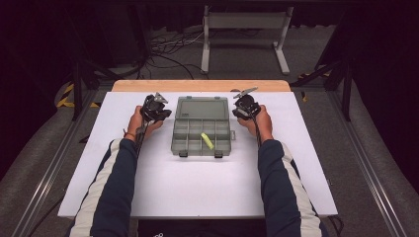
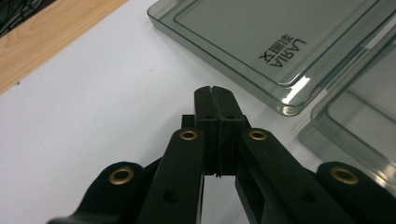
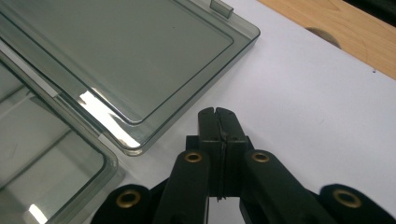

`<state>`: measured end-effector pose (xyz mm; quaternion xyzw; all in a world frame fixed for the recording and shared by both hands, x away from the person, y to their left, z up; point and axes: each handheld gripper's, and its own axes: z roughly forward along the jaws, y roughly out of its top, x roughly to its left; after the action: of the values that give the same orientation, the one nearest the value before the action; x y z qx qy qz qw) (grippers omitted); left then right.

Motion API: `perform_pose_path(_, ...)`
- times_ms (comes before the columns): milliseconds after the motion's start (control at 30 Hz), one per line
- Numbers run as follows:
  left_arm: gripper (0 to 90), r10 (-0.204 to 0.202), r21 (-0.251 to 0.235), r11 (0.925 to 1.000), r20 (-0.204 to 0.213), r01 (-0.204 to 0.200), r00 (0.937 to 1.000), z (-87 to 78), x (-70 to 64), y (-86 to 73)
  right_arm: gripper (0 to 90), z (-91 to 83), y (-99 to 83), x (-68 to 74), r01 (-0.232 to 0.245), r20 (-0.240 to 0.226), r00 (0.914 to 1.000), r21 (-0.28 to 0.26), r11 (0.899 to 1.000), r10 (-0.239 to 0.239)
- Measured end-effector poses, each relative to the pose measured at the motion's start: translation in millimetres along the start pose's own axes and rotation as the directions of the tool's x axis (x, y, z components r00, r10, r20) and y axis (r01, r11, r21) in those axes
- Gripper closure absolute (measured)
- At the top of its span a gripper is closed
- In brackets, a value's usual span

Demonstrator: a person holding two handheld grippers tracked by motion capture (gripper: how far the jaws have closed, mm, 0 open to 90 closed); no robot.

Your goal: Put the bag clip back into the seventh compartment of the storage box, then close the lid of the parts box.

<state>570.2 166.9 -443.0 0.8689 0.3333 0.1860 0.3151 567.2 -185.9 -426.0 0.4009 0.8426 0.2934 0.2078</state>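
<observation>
**Box is open, both grippers parked either side, nothing picked up yet**

So the grey organizer box [image 1: 201, 133] sits about mid-desk, lid [image 1: 203, 107] flipped flat back toward the far wooden edge [image 1: 200, 85]. Looks to me like the opening part is done. There's a yellow-green strip [image 1: 207, 141] lying in one of the box's near compartments, tilted a bit; the other compartments look empty from here. Whatever comes next (closing it, or fishing the strip out) hasn't started, I'd guess.

The left gripper [image 2: 215, 93] hangs just off the box's left side, near the lid corner, jaws clenched tight together on nothing. The right gripper [image 3: 218, 115] mirrors it on the box's right, jaws pressed shut too, also empty. Neither touches the box.

Room-wise: the white desk [image 1: 197, 187] is bare on the near side of the box and out to both sides, so plenty of space to swing. The tight spot is behind the lid, which ends close to the wooden edge.
</observation>
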Motion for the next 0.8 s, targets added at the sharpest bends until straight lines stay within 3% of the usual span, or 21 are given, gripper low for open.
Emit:
perform_pose_path(100, 90.0, -0.003, 0.022, 0.9997, 0.013, 0.003, 0.9999, 5.6, -0.2, -2.1, 90.0, 4.0, -1.1, -0.8, 0.002, -0.008, 1.0, 0.014, 1.0, -0.002)
perform_pose_path(433, 90.0, 0.001, 0.026, 0.9997, 0.035, -0.002, 0.9994, 10.8, 1.8, -3.5, 90.0, 16.7, -2.3, -2.0, 0.025, -0.049, 0.9985, 0.053, 0.998, -0.023)
perform_pose_path(600, 90.0, 0.005, 0.037, 0.9993, 0.057, -0.007, 0.9984, 11.6, 1.4, -0.7, 90.0, 18.4, -0.2, -3.3, 0.026, -0.094, 0.9954, 0.057, 0.998, -0.021)
perform_pose_path(800, 89.9, 0.052, 0.077, 0.9953, 0.07, -0.058, 0.9962, 14.9, 0.9, 8.8, 90.0, 20.1, 4.3, -4.8, 0.041, -0.121, 0.9922, 0.084, 0.996, -0.031)
